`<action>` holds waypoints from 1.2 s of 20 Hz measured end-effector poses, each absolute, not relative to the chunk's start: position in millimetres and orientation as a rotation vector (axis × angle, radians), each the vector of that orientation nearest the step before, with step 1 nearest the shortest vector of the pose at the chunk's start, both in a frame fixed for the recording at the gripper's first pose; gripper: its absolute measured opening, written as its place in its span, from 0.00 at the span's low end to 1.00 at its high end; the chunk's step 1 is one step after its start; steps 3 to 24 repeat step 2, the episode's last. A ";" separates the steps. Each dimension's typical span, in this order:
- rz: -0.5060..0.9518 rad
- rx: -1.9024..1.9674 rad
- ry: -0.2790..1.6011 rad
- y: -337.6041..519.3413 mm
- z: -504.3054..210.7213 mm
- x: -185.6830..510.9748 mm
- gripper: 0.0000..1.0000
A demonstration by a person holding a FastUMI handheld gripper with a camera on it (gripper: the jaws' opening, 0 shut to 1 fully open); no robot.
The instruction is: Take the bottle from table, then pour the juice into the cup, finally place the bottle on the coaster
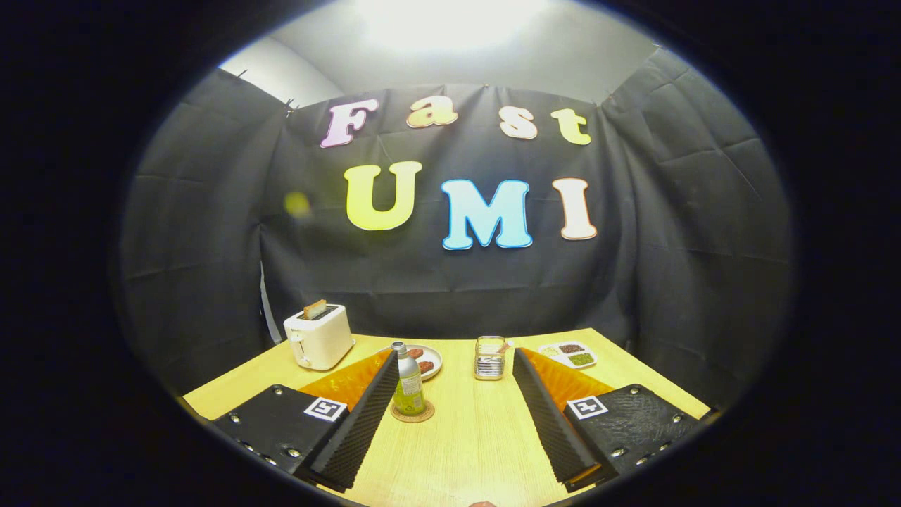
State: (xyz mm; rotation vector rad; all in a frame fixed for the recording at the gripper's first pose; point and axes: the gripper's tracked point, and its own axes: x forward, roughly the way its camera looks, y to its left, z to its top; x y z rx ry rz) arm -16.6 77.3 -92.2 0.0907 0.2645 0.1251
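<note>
the gripper (450,412) hangs over the pale wooden table (479,436) with its jaws spread wide and nothing between them. the small green bottle with a silver neck and cap (407,379) stands upright on a round cork coaster (413,412), just inside the left jaw. the ribbed clear glass cup (490,358) sits beyond the jaws, nearer the right one. judging by this, the pour looks done or not yet begun. if grasping, centre the bottle body between both pads, low on the label, and close squarely to keep it upright.
</note>
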 end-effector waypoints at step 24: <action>0.105 0.097 0.252 70.7 -86.7 -22.7 0.99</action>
